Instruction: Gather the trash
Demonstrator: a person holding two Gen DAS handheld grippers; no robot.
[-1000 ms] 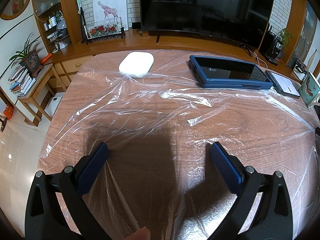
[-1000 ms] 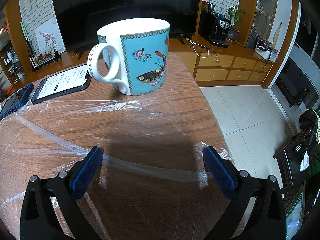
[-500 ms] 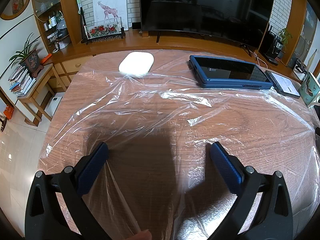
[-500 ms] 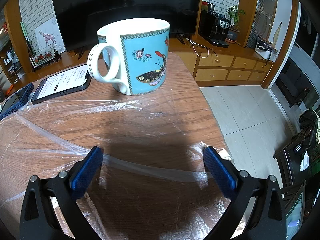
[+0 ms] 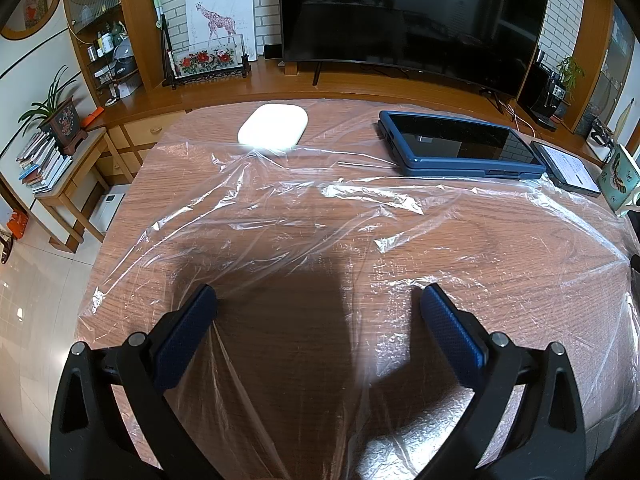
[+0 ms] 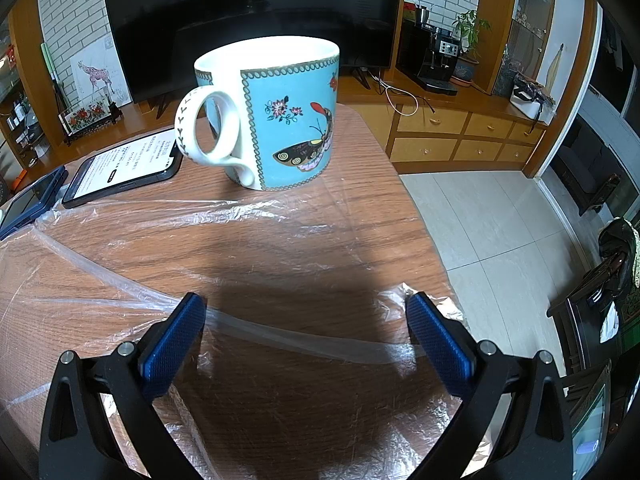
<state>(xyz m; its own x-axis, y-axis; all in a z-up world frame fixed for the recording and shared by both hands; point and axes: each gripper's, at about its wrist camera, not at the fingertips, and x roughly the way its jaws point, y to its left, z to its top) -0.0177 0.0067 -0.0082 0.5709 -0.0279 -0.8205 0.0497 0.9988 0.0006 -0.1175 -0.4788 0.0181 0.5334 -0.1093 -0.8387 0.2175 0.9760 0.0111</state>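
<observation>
A home living room is showing: a large television [image 5: 412, 16] is standing on wooden cabinets [image 6: 448, 136] at the top of the frame, a potted plant [image 5: 56, 108] at left.

The left gripper [image 5: 318, 300] is spread wide, its two fingers angling outward from the bottom corners of its own camera view. Each black finger carries a blue textured pad [image 5: 186, 334] on its inner face, and the pads stand well apart — nothing is between them. Both tips sit low, near the surface beneath; whether they touch it cannot be told.

The right gripper [image 6: 306, 310] has the same pose: jaws wide apart, blue pads [image 6: 440, 344] facing each other across an empty gap, black fingers rising from the lower corners of the view. Its tips are also low — contact with what lies under them cannot be told.
</observation>
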